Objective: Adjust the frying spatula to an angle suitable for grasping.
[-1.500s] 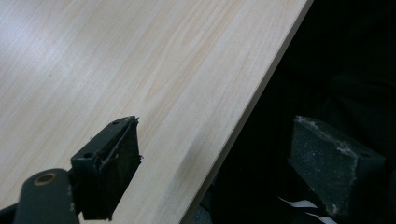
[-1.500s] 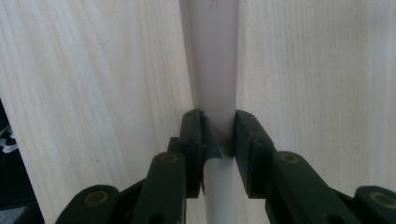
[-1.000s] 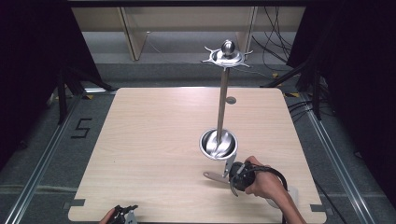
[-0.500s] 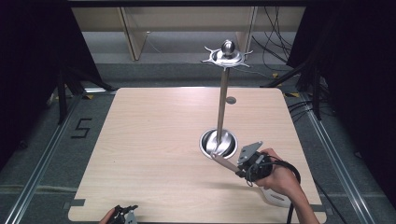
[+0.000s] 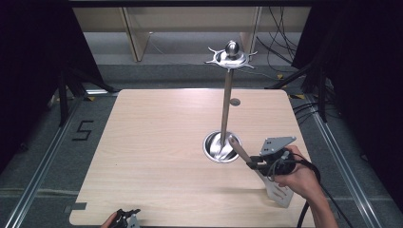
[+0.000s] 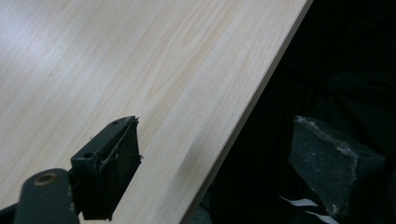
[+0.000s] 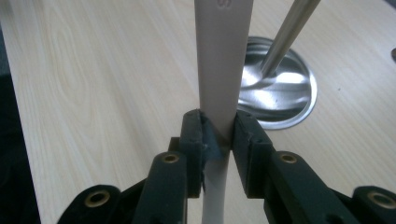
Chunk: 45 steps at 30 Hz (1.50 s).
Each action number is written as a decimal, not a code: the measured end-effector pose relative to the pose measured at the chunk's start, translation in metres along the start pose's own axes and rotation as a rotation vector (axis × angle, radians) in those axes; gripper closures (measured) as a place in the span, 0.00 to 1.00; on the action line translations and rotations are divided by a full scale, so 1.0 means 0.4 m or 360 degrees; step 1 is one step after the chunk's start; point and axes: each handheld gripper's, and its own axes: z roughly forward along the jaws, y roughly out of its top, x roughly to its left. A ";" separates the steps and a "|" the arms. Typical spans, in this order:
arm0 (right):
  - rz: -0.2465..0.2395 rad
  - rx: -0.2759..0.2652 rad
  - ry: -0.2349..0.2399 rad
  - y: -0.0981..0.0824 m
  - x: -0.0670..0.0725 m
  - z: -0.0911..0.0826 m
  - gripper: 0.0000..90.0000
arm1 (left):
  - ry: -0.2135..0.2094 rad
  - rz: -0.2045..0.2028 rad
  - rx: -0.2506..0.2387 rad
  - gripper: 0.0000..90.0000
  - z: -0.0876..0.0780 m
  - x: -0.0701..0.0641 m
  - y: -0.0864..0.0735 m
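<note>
Gripping a spatula (image 5: 278, 190) by its handle, the right gripper (image 5: 252, 164) holds it tilted, handle tip toward the stand's round base (image 5: 219, 148), blade toward the worktop's (image 5: 157, 142) near right corner. Left gripper (image 6: 219, 158) jaws gape at the near edge.

Your right gripper (image 5: 254, 163) is black, with a grey three-cornered plate, brass-ringed screw holes and a trailing black cable.

Pale matt wood-grain table (image 5: 157, 156), glossy polished metal stand (image 5: 227, 102), and a smooth matt spatula handle (image 7: 223, 65).
</note>
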 end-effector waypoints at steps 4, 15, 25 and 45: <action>0.0020 -0.0048 0.0030 0.004 -0.005 -0.014 0.84 | 0.0004 0.0005 0.0002 0.17 0.000 0.000 0.000; 0.0106 -0.0343 0.0043 0.016 -0.017 -0.057 0.84 | 0.0003 0.0000 0.0000 0.17 -0.001 -0.001 -0.001; 0.0110 -0.0457 0.0063 0.042 -0.016 -0.069 0.84 | -0.0010 -0.0003 0.0001 0.17 0.000 -0.002 -0.001; 0.0172 -0.0635 0.0069 0.088 -0.033 -0.108 0.84 | 0.0029 -0.0014 0.0007 0.17 0.004 0.002 -0.004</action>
